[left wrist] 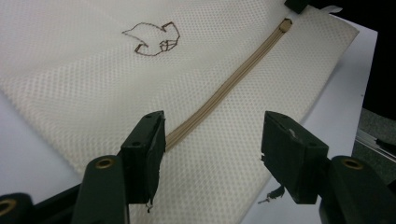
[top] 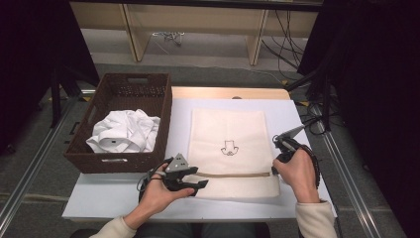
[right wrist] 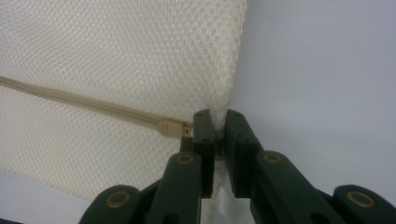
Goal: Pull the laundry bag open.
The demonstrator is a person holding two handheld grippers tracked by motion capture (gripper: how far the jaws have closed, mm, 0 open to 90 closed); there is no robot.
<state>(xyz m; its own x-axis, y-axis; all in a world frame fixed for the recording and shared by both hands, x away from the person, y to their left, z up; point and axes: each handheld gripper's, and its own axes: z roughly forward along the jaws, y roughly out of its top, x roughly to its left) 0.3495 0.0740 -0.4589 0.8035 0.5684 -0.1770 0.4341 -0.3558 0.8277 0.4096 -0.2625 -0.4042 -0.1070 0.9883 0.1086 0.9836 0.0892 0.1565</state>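
On the white worktop in front of me lies a cream mesh laundry bag, flat, with its zipper running across the near end and a small dark embroidered outline near its middle. My right gripper sits at the bag's right edge, level with the zipper. In the right gripper view its 2 fingers are pressed nearly together and pinch the mesh edge of the bag between them; the tan zipper pull lies just beside the left finger, touching or almost touching it, I cannot tell which. The fabric rises slightly into the pinch.

My left gripper is at the bag's near left corner, by the zipper's other end. In the left gripper view its fingers are spread apart, with the mesh and the zipper band below and between them. The pads do not press on anything that I can see; whether their tips rest on the fabric I cannot tell.

To the left of the bag, just beside the worktop's mat, stands a dark woven basket holding crumpled white clothing. The basket and the bag are apart. Both of my forearms come in from the near edge, in pale sleeves.
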